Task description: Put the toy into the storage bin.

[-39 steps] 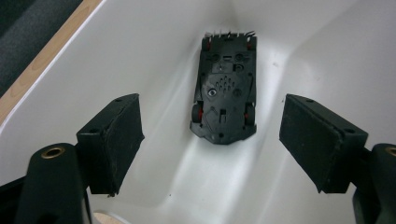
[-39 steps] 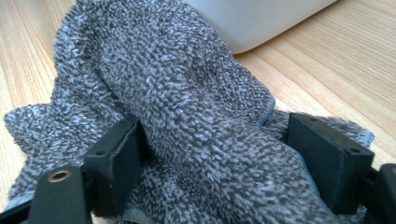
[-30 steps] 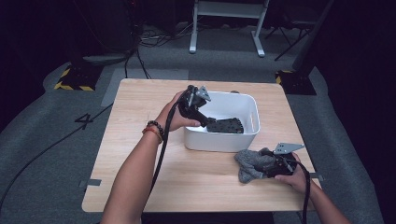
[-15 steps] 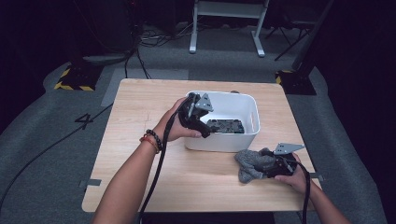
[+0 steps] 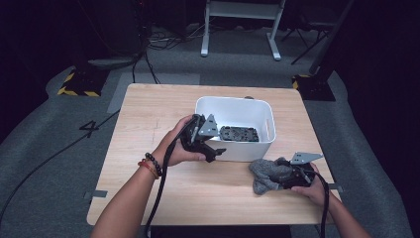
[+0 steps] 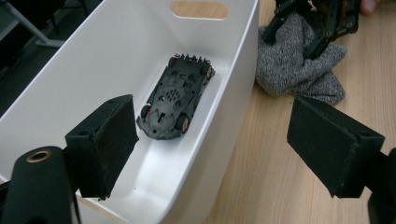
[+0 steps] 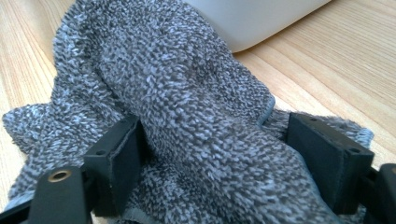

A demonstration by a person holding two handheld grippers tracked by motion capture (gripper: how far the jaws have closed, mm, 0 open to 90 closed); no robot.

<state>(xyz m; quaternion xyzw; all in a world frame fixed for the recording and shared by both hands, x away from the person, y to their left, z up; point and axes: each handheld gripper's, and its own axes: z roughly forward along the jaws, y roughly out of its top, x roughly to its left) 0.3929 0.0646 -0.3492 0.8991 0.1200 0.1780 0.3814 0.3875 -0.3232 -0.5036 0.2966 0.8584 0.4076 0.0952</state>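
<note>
While a toy car [image 6: 174,97] lies upside down on the floor of a white bin [image 5: 264,113], the left gripper [image 5: 213,148] hangs at the bin's near wall with its jaws spread and nothing between them — one pad inside the rim, the other out over the table [image 5: 148,119], as the left gripper view shows. Just beside the bin's near right corner, a grey cloth [image 5: 270,173] sits bunched on the wood, and the right gripper [image 5: 286,177] has it by the fold: in the right gripper view the knit bulges up between both pads, which press into it from either side. From here the likely next step is getting the cloth up and across to the bin, and that is where trouble could start. Only a bunched fold appears to be gripped, so loose ends may drag on the table or catch on the rim — enough, perhaps, to pull the cloth free or nudge the light bin sideways. With the left gripper straddling the wall, a careless sweep of that hand could tip or shove the bin and send the car sliding. Both cables trail back over the table edge and could snag a forearm.
</note>
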